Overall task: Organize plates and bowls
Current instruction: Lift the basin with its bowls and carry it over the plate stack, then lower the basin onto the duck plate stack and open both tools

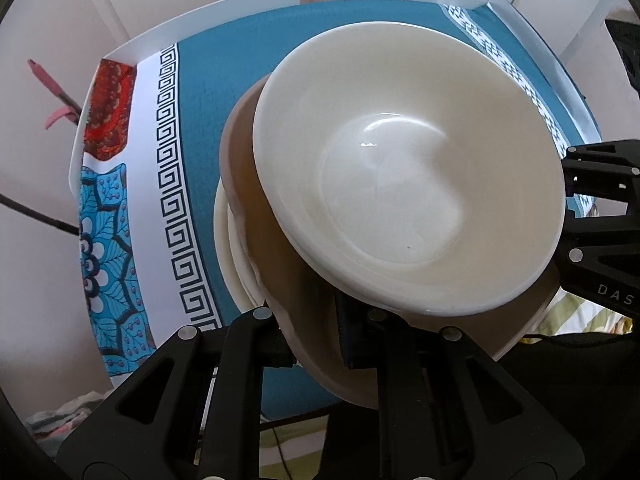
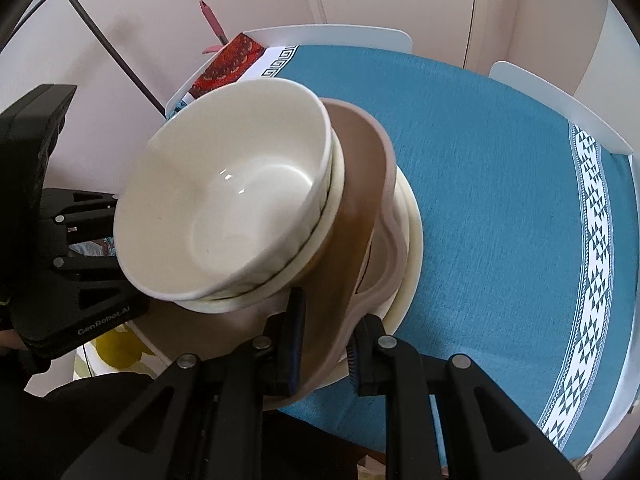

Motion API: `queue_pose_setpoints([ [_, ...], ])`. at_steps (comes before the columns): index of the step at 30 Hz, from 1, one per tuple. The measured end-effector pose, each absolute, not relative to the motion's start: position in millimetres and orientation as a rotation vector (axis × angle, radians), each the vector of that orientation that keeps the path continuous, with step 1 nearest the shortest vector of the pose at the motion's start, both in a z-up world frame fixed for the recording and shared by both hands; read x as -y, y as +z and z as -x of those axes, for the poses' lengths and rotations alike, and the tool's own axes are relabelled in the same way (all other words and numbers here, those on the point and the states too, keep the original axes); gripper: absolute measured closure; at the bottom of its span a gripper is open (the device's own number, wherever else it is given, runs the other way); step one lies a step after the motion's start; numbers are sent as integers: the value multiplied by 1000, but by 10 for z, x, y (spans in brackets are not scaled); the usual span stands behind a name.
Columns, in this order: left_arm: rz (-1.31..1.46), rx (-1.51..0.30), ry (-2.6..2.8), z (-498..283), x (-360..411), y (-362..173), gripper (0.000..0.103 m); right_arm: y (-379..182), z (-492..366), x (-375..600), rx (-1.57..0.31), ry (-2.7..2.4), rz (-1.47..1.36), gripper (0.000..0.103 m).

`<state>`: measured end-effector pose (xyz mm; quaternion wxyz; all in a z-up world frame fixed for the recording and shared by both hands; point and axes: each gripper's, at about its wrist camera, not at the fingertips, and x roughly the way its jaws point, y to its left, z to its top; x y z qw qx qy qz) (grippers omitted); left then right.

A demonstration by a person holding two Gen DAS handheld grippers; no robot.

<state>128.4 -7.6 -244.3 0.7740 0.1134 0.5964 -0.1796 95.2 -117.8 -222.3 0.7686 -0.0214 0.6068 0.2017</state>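
On the desk (image 1: 208,92), spread with a blue cloth (image 2: 500,168) that has a key-pattern border along its left edge, a stack of crockery stands near the front edge, roughly midway along it.

From the left: the left tongs (image 1: 316,340) reach in at the stack's near side. One dark pad (image 1: 348,332) shows pressed against the inside of the tan dish (image 1: 256,216), the other lies below its rim, so these tongs are closed on the rim of that dish. In the right wrist view the same tongs show at the left of the stack, their tips hidden behind the bowls.

In the middle, the stack itself: cream plates (image 2: 412,216) at the bottom, resting on the cloth; the tan dish, wavy-rimmed, lying on them and tilted; and nested white bowls (image 2: 224,208) inside it, leaning toward the left. The top bowl (image 1: 408,184) is empty and glossy.

To the right, the right tongs (image 2: 326,344) straddle the tan dish's rim: the left pad (image 2: 294,340) sits inside the dish, the right pad (image 2: 354,352) outside it, both close upon the rim. Whether they fully pinch it I cannot tell.
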Motion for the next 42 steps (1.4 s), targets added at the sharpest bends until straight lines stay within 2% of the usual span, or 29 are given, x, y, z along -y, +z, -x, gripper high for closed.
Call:
queue_pose_setpoints([
  [10,-279,-1418,-463,-1391,107,-2441,81,-2218,-1096,1109,-1412,473,80,83],
  [13,-263,-1454,-489,-1404,118,-2440,72,-2198,-1113,1084,-1431,481,81,80],
  [15,-226,-1471,-542,-1399,143,-2421,47,-2194,-1126,1074,-1440,486,77,78],
  [16,-209,-1473,-549,-1402,141,-2410,41,-2198,-1141,1067,-1444,492,73,78],
  [18,-196,-1473,-567,-1412,162,-2363,20,-2210,-1152,1050,-1453,496,72,78],
  [20,-227,-1449,-555,-1404,181,-2296,15,-2208,-1158,1029,-1459,497,75,77],
  [22,-223,-1452,-560,-1400,179,-2266,15,-2188,-1165,1034,-1460,498,73,74],
  [24,-219,-1459,-549,-1382,149,-2236,15,-2161,-1160,1057,-1458,494,71,62],
  [26,-213,-1459,-546,-1348,115,-2193,15,-2110,-1143,1096,-1453,488,53,58],
  [38,-155,-1352,-487,-1046,-107,-1707,15,-1625,-792,1303,-1338,422,-21,58],
  [42,-93,-1225,-423,-864,-163,-1320,15,-1278,-614,1418,-1251,378,-56,58],
])
